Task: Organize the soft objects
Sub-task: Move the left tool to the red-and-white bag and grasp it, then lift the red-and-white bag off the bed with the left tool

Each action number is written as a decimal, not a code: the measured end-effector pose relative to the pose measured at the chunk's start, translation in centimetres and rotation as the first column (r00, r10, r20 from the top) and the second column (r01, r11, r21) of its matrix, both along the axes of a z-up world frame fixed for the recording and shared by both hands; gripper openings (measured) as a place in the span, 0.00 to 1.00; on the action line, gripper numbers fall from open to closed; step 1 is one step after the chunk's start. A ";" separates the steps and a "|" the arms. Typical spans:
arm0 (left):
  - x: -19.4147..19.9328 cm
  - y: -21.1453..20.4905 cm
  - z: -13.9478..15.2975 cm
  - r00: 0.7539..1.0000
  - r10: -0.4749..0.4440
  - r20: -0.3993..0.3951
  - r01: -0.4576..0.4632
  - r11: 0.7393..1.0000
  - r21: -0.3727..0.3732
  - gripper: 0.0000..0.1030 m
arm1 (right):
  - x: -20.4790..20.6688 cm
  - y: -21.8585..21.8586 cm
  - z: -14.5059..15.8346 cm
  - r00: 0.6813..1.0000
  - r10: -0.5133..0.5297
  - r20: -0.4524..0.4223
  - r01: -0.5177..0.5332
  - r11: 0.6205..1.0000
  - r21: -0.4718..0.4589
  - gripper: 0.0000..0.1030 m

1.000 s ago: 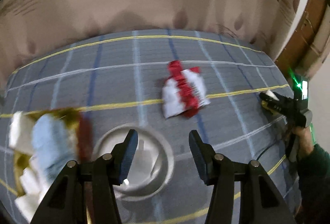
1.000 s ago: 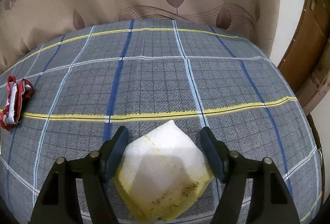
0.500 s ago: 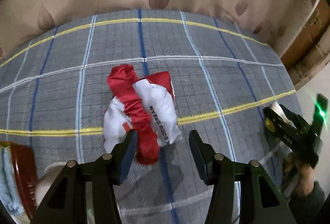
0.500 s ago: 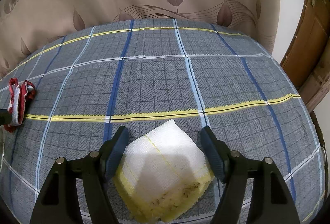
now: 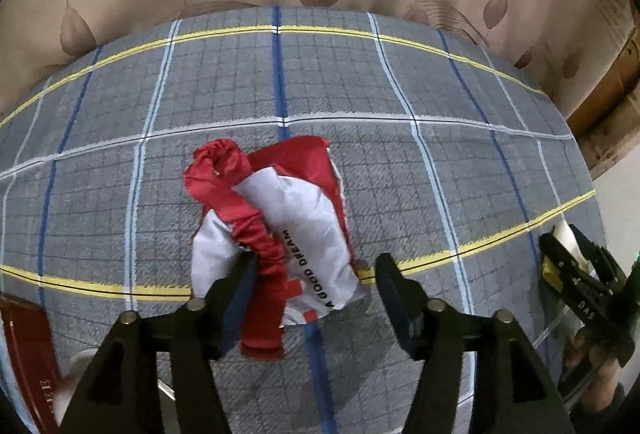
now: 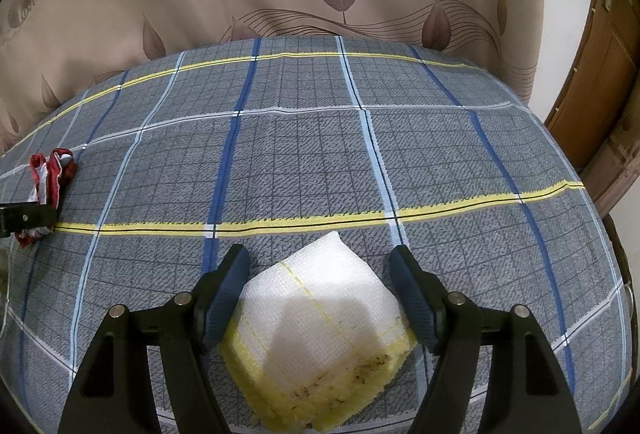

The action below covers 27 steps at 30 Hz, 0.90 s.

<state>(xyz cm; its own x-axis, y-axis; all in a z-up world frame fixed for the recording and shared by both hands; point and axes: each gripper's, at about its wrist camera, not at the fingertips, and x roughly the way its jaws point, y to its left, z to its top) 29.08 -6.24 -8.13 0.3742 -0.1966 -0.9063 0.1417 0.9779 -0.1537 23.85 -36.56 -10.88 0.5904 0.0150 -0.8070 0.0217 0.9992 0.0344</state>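
Left wrist view: my left tongs have closed in on the red-and-white cloth bag over the last second, jaws wide, nothing gripped, bag now between the tips | pickup looks next | right tongs unmoved, spread around the white-and-yellow sponge | both level over the plaid cover

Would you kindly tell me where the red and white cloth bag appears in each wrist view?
Left wrist: the red and white cloth bag lies centre, between the open left tool.
Right wrist: small at far left edge.
Shared landmark: the yellow stripe beside it.
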 end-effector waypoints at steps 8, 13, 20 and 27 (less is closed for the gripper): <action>1.0 -0.4 -0.3 0.999 0.033 -0.015 -0.033 0.999 0.005 0.68 | 0.0 0.0 0.0 1.000 -0.001 0.000 0.001 1.000 0.000 0.68; 1.3 -1.0 -0.5 0.999 0.041 -0.021 -0.040 0.999 0.033 0.71 | 0.0 0.0 0.0 1.000 0.000 0.000 0.000 1.000 0.003 0.68; 1.0 -2.0 -0.2 0.996 0.084 0.033 -0.087 0.991 0.106 0.71 | 0.0 0.1 0.1 1.000 0.002 -0.001 -0.002 1.000 0.011 0.69; 0.5 -1.9 0.9 0.992 0.074 0.099 -0.087 0.987 0.133 0.71 | 0.0 0.0 0.1 1.000 0.001 -0.002 -0.001 1.000 0.011 0.69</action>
